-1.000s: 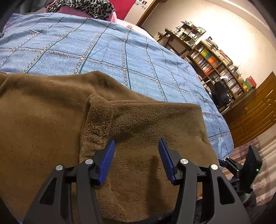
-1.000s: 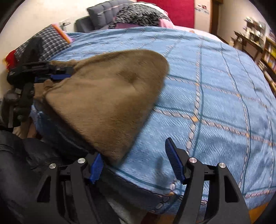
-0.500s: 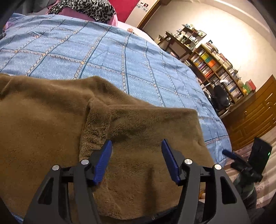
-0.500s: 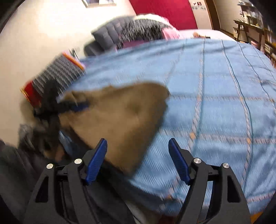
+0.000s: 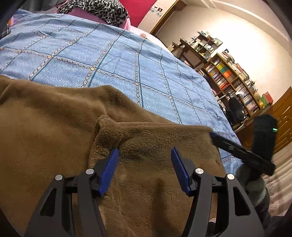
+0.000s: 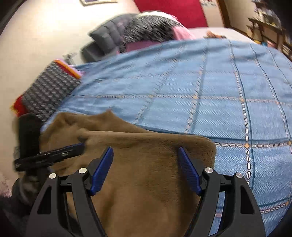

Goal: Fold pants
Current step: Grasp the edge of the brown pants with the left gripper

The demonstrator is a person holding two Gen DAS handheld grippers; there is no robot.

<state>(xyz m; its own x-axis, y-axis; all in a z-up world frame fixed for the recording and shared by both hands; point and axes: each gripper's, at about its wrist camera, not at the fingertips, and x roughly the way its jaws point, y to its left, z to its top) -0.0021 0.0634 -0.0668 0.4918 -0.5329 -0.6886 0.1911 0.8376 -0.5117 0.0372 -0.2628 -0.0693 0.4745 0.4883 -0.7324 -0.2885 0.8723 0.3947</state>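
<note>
Two blue-padded fingers of the left gripper [image 5: 144,158] stand spread apart in the left wrist view, holding nothing, with the brown fleece pants [image 5: 54,138] lying under and ahead of them. The pants rest on the near edge of the bed, over the blue checked bedspread [image 5: 127,60]. Their visible length runs crosswise, from the left border of the picture toward the right. A thicker folded layer rises in a ridge just ahead of the left finger, and the fabric's right corner reaches the tip of the right gripper [image 5: 212,135], which comes in from the right. Whether that tip pinches the corner cannot be told from here. Beyond the bed stand bookshelves [image 5: 235,82], and a leopard-print cloth [image 5: 98,9] lies at the far end.

The right wrist view is somewhat blurred. The right gripper [image 6: 146,160] has its fingers wide apart with only fabric beneath them, gripping nothing. The pants [image 6: 146,182] fill the lower middle, their far edge running across the picture from left to right and ending in a rounded corner just beyond the right finger. The left gripper [image 6: 80,147] shows at the left, its tip at the pants' bunched left end. The bedspread [image 6: 200,82] stretches away behind, with a checked pillow [image 6: 49,91] at its left edge.
</note>
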